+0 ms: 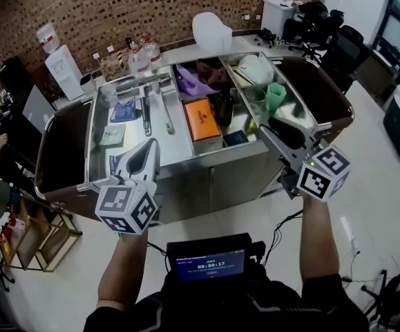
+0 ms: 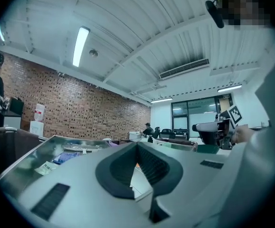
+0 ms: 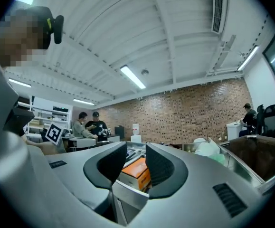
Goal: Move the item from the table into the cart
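Observation:
A steel counter (image 1: pixel 151 154) has a flat top on the left and open wells in the middle and right. An orange box (image 1: pixel 201 120) lies in the middle well, and it shows far off through the right gripper's jaws as an orange box (image 3: pixel 136 171). My left gripper (image 1: pixel 151 144) hovers level over the counter's front left; its jaws meet at the tips with nothing in them, as the left gripper (image 2: pixel 137 145) view shows. My right gripper (image 1: pixel 264 123) is at the counter's front right corner. The right gripper (image 3: pixel 136 148) view shows a gap between its pads with nothing in it.
On the flat top lie blue packets (image 1: pixel 125 111) and metal tongs (image 1: pixel 148 113), with water bottles (image 1: pixel 139 57) behind. The wells hold a purple cloth (image 1: pixel 189 81), a white bag (image 1: pixel 255 68) and a green cup (image 1: pixel 275 95). Dark bins flank the counter. People sit at the left and back right.

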Action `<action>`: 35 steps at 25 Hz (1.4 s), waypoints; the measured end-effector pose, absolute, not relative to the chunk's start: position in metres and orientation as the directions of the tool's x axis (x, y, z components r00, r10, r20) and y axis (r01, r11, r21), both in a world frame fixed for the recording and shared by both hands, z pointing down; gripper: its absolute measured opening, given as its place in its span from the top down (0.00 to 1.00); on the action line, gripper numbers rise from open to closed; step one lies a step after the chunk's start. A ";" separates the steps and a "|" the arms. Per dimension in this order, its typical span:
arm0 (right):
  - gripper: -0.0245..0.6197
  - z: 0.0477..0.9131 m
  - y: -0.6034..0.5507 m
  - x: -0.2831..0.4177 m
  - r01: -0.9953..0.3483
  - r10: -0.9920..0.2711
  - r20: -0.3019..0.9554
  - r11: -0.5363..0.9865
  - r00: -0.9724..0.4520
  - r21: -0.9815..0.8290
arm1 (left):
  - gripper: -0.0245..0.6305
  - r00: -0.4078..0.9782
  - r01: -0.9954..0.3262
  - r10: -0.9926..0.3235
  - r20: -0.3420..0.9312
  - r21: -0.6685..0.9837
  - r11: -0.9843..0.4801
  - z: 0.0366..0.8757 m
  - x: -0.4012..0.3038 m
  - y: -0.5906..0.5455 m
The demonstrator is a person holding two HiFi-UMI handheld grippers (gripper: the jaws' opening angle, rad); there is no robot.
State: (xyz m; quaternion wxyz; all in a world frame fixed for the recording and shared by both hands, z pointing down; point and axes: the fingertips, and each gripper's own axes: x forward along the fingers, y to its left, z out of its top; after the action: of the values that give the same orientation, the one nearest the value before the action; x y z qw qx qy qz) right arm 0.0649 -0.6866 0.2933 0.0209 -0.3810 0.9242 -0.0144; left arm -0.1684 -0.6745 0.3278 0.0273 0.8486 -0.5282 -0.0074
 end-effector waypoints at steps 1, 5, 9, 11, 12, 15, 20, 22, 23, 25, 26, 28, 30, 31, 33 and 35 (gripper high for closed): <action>0.78 0.295 -0.682 0.066 -0.716 -0.717 -0.043 0.697 -0.696 -0.034 | 0.96 0.439 -0.898 -0.899 0.004 0.040 -0.438 0.328 -0.168 -0.669; 0.95 0.307 -0.671 0.072 -0.758 -0.757 -0.085 0.652 -0.648 -0.029 | 0.96 0.422 -0.906 -0.905 -0.049 0.020 -0.424 0.327 -0.170 -0.649; 0.95 0.320 -0.666 0.076 -0.775 -0.776 -0.108 0.629 -0.622 -0.058 | 0.96 0.388 -0.920 -0.921 -0.041 0.045 -0.390 0.341 -0.177 -0.638; 0.95 0.325 -0.664 0.074 -0.780 -0.781 -0.108 0.622 -0.614 -0.063 | 0.96 0.382 -0.923 -0.924 -0.023 0.049 -0.382 0.349 -0.179 -0.636; 0.95 0.327 -0.663 0.073 -0.783 -0.784 -0.111 0.619 -0.611 -0.066 | 0.96 0.381 -0.923 -0.924 -0.014 0.046 -0.381 0.353 -0.180 -0.635; 0.95 0.332 -0.660 0.068 -0.787 -0.788 -0.109 0.614 -0.606 -0.059 | 0.96 0.383 -0.923 -0.924 0.000 0.043 -0.383 0.362 -0.179 -0.632; 0.95 0.335 -0.660 0.064 -0.784 -0.785 -0.108 0.618 -0.610 -0.066 | 0.96 0.384 -0.923 -0.923 0.014 0.025 -0.383 0.369 -0.179 -0.626; 0.95 0.336 -0.659 0.062 -0.785 -0.786 -0.101 0.617 -0.610 -0.057 | 0.96 0.384 -0.923 -0.923 0.021 0.032 -0.383 0.372 -0.178 -0.627; 0.95 0.336 -0.659 0.061 -0.785 -0.786 -0.099 0.617 -0.611 -0.053 | 0.96 0.385 -0.923 -0.923 0.020 0.031 -0.384 0.372 -0.178 -0.627; 0.95 0.336 -0.659 0.059 -0.784 -0.784 -0.100 0.619 -0.613 -0.053 | 0.96 0.391 -0.920 -0.920 0.017 0.021 -0.391 0.372 -0.175 -0.626; 0.95 0.337 -0.659 0.059 -0.782 -0.783 -0.101 0.620 -0.614 -0.054 | 0.96 0.395 -0.919 -0.918 0.016 0.017 -0.395 0.372 -0.174 -0.626; 0.95 0.338 -0.660 0.058 -0.781 -0.781 -0.099 0.623 -0.616 -0.051 | 0.96 0.401 -0.916 -0.916 0.017 0.021 -0.401 0.374 -0.171 -0.627; 0.95 0.337 -0.660 0.057 -0.779 -0.779 -0.100 0.625 -0.619 -0.044 | 0.96 0.404 -0.915 -0.915 0.017 0.033 -0.403 0.376 -0.170 -0.627; 0.95 0.337 -0.660 0.056 -0.779 -0.778 -0.101 0.626 -0.620 -0.040 | 0.96 0.402 -0.915 -0.915 0.016 0.034 -0.401 0.376 -0.171 -0.627; 0.95 0.337 -0.659 0.055 -0.778 -0.777 -0.100 0.627 -0.622 -0.035 | 0.96 0.396 -0.918 -0.918 0.014 0.029 -0.395 0.375 -0.173 -0.628; 0.95 0.337 -0.658 0.054 -0.776 -0.775 -0.099 0.629 -0.624 -0.035 | 0.96 0.394 -0.919 -0.919 0.013 0.029 -0.394 0.374 -0.173 -0.628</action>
State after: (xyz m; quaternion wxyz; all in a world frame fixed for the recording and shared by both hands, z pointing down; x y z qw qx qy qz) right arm 0.0545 -0.6576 0.3370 0.0521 -0.4305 0.9011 0.0057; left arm -0.1727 -0.6278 0.3740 0.0158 0.8348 -0.5504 -0.0027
